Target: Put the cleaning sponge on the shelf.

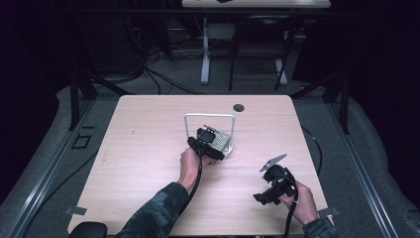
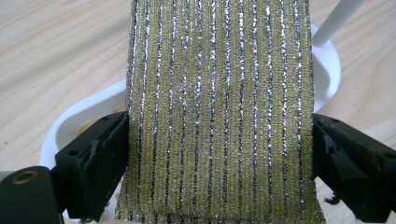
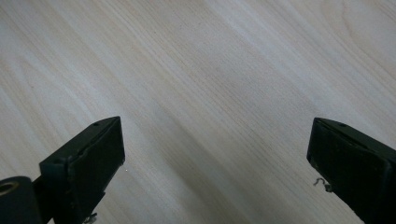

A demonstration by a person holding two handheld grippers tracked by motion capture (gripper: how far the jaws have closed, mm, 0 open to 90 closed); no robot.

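Observation:
A glittery yellow-green cloth with silver stripes (image 2: 219,107) hangs between the jaws of my left gripper (image 2: 219,140). The jaws stand wide apart, one at each side edge of the cloth, so the gripper is open around it. In the high view the cloth (image 1: 223,139) lies on a white wire stand (image 1: 209,116) at the table's middle, with my left gripper (image 1: 214,140) against it. The stand's white base (image 2: 77,114) and a rod (image 2: 334,21) show behind the cloth. My right gripper (image 1: 262,197) hovers near the front right, open (image 3: 215,140), over bare wood.
The light wooden table (image 1: 143,148) has a dark cable hole (image 1: 239,107) near its far edge. Beyond it stand another desk's legs (image 1: 205,59) and floor cables. Cables trail from both grippers toward the front edge.

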